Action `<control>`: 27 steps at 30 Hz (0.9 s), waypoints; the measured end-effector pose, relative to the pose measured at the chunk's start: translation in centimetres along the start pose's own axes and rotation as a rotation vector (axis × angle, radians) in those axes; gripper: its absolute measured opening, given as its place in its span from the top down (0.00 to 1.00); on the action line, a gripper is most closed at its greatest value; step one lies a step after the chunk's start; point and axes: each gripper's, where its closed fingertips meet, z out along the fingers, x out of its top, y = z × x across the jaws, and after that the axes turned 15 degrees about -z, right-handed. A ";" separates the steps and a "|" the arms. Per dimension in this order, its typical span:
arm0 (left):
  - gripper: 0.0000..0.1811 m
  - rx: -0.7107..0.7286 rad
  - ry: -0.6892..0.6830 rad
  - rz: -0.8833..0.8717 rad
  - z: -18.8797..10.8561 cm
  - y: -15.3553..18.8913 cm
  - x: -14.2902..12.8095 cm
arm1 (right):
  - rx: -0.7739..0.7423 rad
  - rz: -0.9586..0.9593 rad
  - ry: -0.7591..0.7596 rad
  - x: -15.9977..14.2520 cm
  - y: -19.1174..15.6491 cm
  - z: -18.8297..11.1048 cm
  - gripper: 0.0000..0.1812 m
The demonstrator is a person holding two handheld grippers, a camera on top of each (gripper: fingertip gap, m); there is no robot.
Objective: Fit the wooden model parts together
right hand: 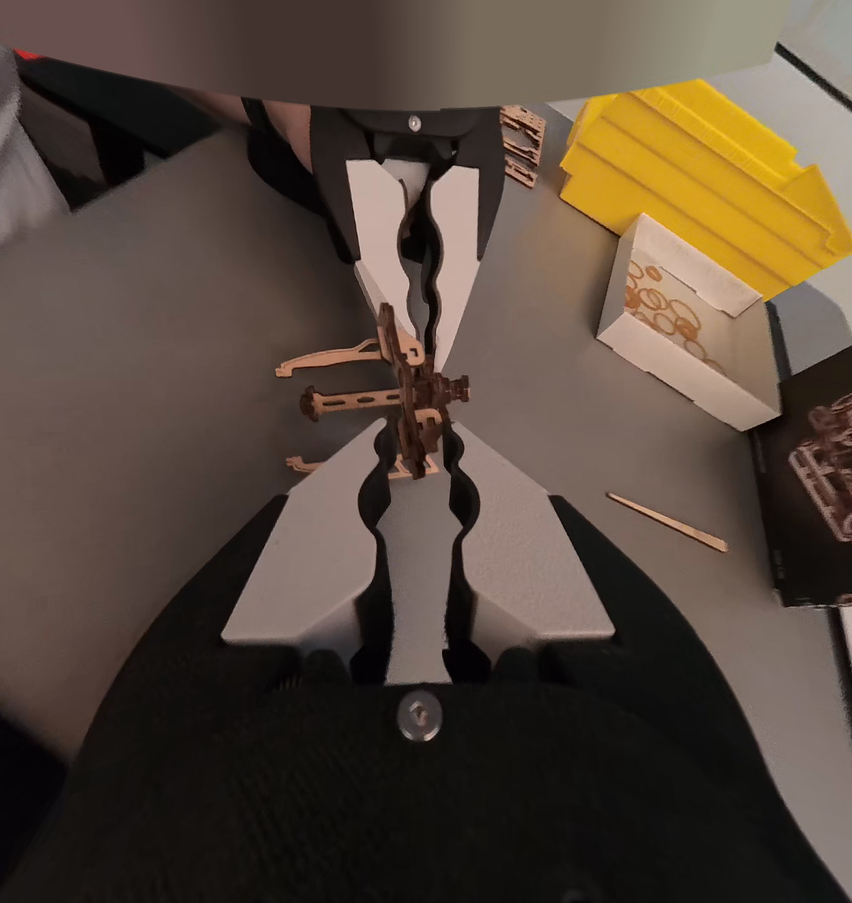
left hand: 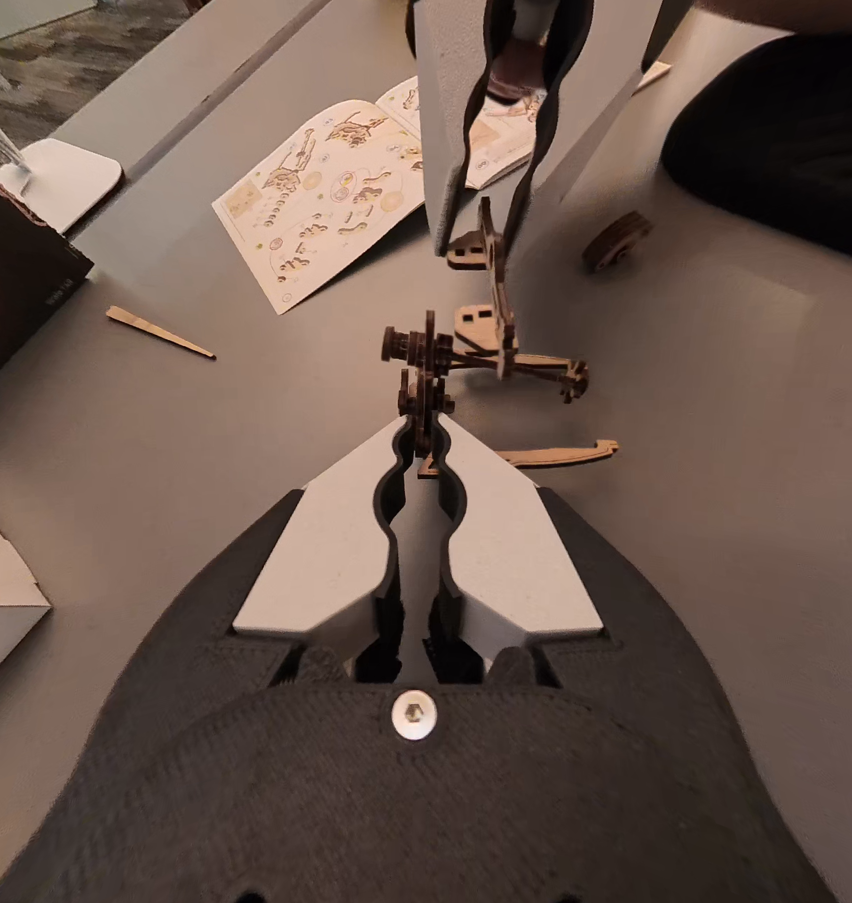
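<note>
Grey table (left hand: pixel 219 440); dark-and-pale slotted wooden model (left hand: pixel 424 356) between both tongs.

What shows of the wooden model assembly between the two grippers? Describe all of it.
The wooden model assembly looks like laser-cut plywood. It has a dark brown stack of toothed discs with a knob at one end, a pale slotted beam ending in a dark toothed cap, and an upright strip carrying two pale slotted tabs. It appears raised off the grey table, with the beam roughly level. The left gripper pinches the lower discs, and the right gripper closes on the strip's upper end.
</note>
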 end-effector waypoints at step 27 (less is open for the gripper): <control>0.98 -0.080 -0.026 0.069 0.4 0.9 -0.4 | -0.016 0.027 -0.008 -0.3 -1.3 0.1 0.91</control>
